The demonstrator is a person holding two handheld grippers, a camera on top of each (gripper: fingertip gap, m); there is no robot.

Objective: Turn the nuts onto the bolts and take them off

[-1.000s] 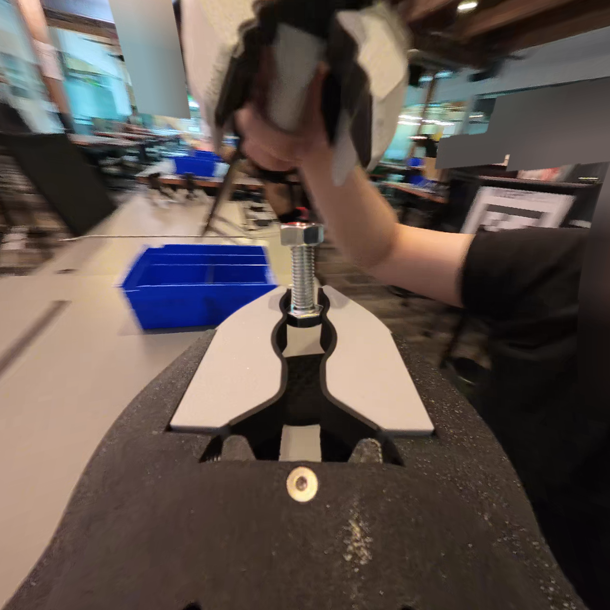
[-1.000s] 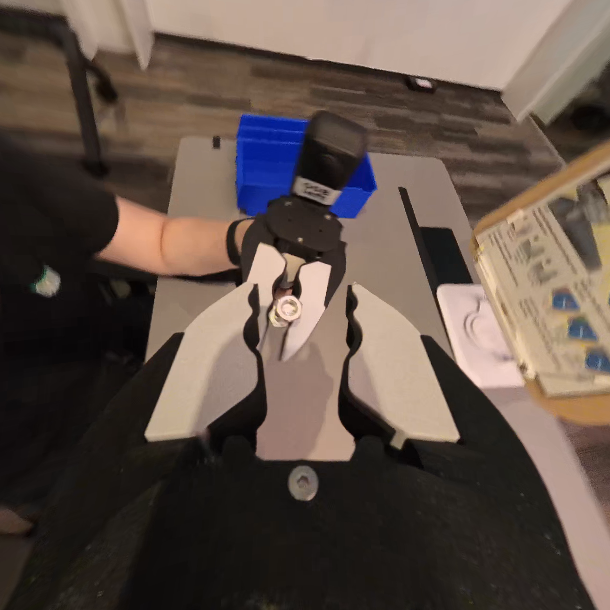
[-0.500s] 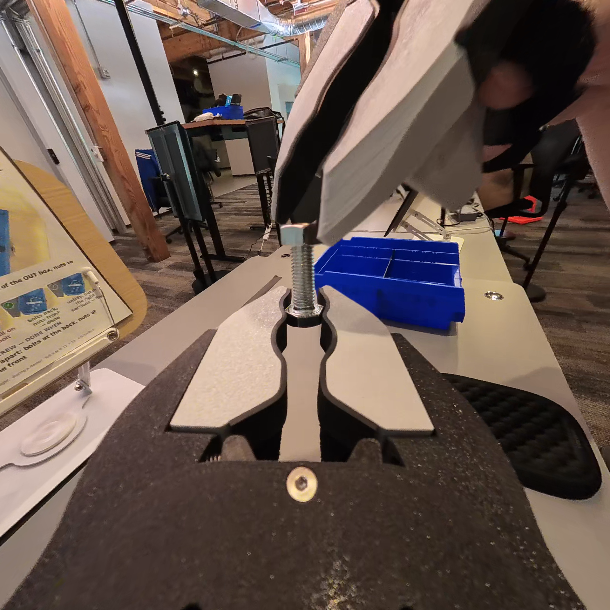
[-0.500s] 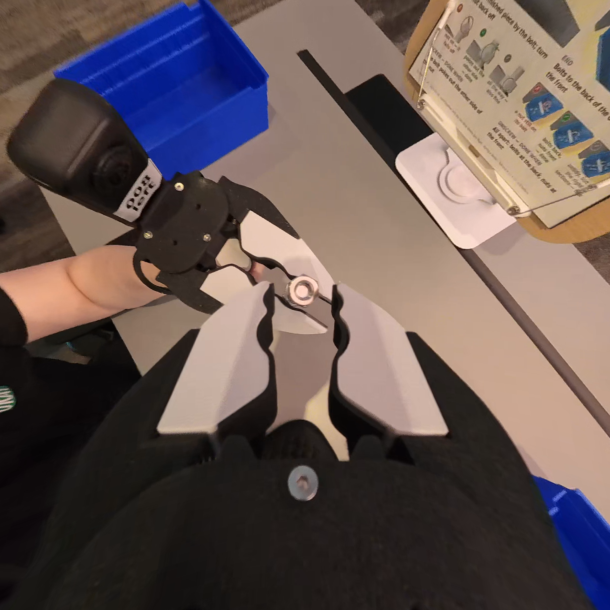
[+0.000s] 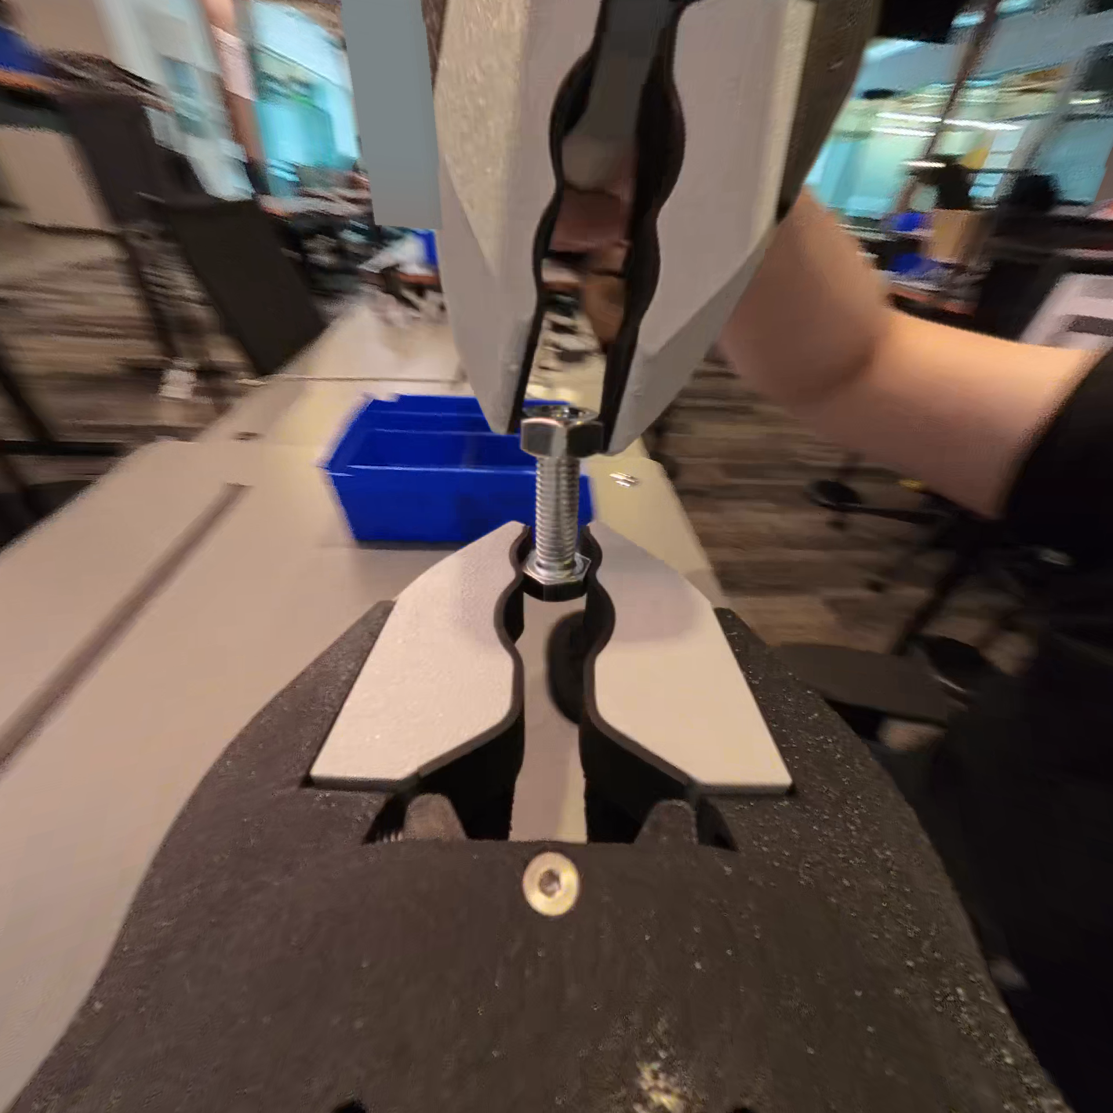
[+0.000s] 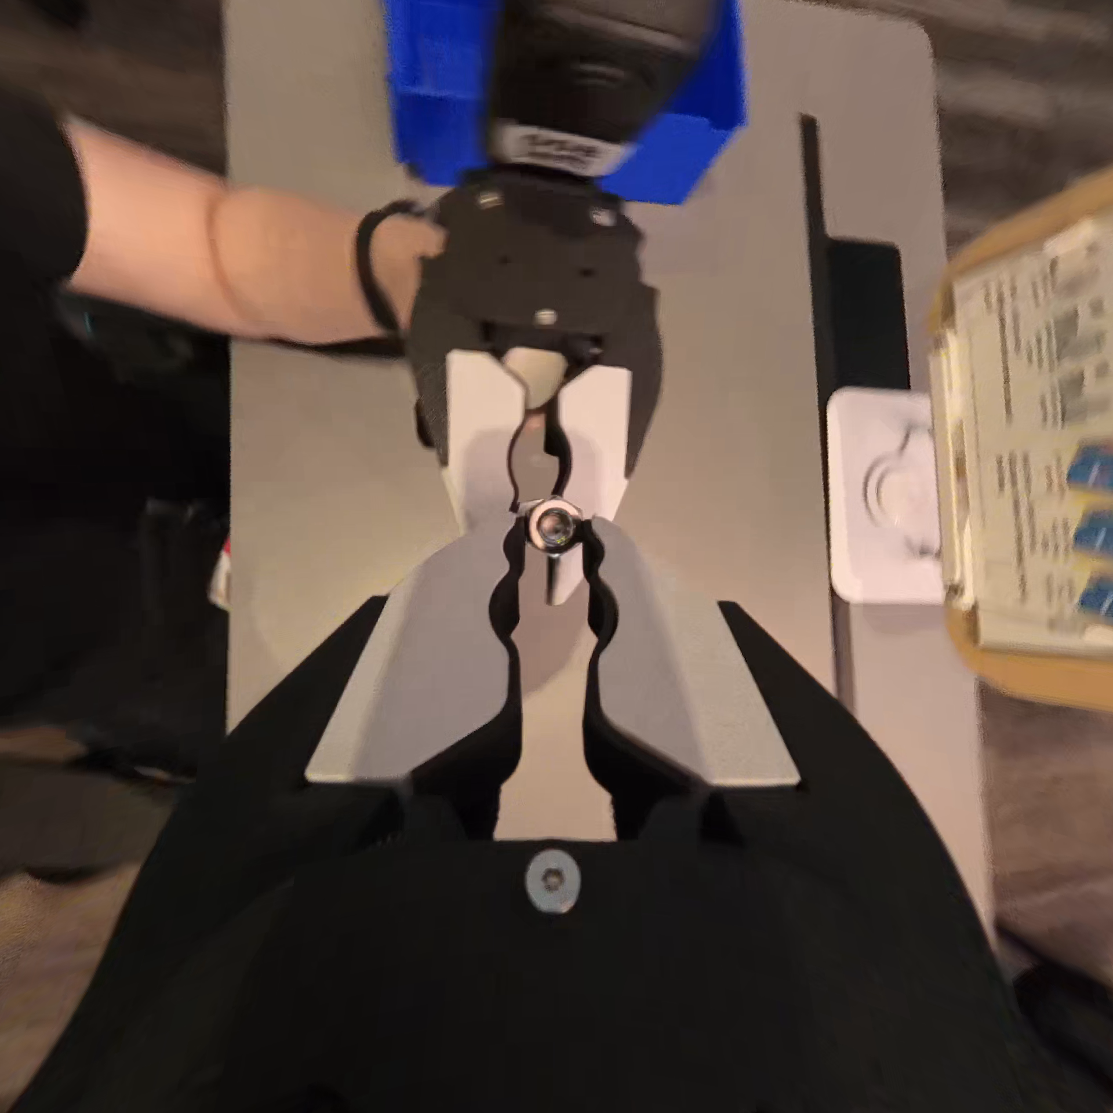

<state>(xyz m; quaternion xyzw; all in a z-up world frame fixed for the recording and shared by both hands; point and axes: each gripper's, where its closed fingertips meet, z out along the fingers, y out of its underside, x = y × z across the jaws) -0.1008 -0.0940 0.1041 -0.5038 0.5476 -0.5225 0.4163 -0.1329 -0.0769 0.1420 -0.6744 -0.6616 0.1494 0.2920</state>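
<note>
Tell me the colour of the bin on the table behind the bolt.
Blue; the bin shows best in the left wrist view.

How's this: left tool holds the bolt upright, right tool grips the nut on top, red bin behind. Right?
The bin is blue, not red, as the left wrist view shows; the left tool, bolt, right tool and nut are as you say.

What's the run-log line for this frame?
left gripper: shut on bolt head, shaft up | right gripper: shut on nut at tip | blue bin: behind
</note>
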